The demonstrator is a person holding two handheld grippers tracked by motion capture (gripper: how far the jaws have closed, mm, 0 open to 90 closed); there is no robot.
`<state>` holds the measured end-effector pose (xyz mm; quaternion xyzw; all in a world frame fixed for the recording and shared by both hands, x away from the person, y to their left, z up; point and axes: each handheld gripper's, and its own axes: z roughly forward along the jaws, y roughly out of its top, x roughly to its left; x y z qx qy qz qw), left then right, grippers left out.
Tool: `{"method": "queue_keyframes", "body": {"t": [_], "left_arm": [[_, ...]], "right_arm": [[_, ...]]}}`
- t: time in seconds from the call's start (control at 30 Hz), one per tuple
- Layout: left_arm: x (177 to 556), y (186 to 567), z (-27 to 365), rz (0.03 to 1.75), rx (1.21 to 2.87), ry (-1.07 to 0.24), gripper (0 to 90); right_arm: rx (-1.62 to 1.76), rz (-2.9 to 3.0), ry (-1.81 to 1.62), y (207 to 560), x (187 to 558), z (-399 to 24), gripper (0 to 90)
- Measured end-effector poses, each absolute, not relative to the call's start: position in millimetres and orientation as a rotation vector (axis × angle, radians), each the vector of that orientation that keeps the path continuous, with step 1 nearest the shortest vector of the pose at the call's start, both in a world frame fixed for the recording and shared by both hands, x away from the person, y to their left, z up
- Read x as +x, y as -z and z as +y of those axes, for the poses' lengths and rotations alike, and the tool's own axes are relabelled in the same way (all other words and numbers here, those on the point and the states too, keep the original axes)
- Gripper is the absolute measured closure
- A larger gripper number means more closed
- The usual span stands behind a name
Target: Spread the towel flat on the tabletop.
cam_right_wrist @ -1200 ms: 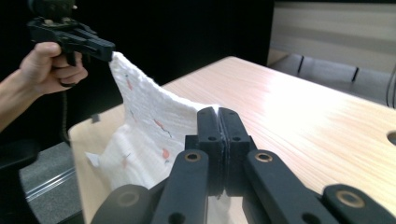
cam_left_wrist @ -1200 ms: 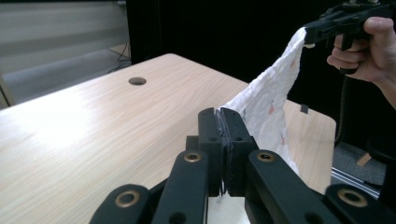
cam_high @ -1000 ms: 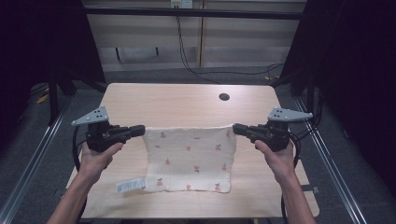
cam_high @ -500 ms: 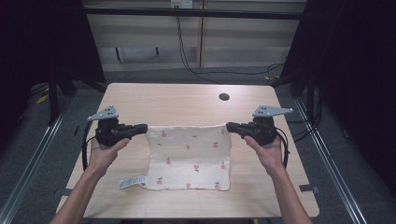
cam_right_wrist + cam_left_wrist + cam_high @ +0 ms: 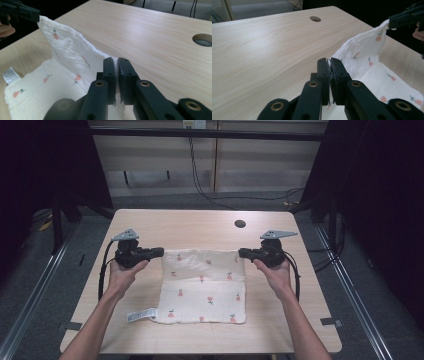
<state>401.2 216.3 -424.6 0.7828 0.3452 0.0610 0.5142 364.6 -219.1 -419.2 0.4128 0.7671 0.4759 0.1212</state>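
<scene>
From the high view, a white muslin cloth (image 5: 202,287) printed with small red fruit lies on the light wooden table (image 5: 200,227), its near part flat and its far edge lifted and stretched between the two tools. The left gripper (image 5: 159,252) pinches the far left corner and the right gripper (image 5: 243,253) the far right one, so the edge stays taut and square, most likely to fold that half evenly over the rest; a sewn label (image 5: 141,315) sticks out at the near left corner. In the left gripper view, the jaws stand narrow with cloth edge (image 5: 329,65) caught between them; they have just been easing apart a little, yet the fabric still rises from them. In the right gripper view, the jaws likewise have just been loosening, a thin gap between them holding the corner (image 5: 115,61), the raised fold running away toward the other tool.
</scene>
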Motion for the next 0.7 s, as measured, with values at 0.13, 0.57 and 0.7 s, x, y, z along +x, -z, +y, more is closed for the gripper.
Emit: {"method": "queue_keyframes", "body": {"t": [0.13, 0.57, 0.7], "left_arm": [[405.1, 428.2, 219.1, 0.859, 1.885, -0.152, 78.1], [364.2, 427.6, 232.0, 0.774, 1.926, -0.121, 75.5], [351.0, 426.8, 233.1, 0.752, 1.947, -0.106, 74.8]], "right_arm": [[1.249, 2.23, -1.339, 426.5, 370.9, -219.7, 76.9], [1.171, 2.288, -1.34, 422.5, 323.0, -219.3, 63.4], [1.124, 2.365, -1.317, 427.9, 302.1, -215.8, 64.4]]}}
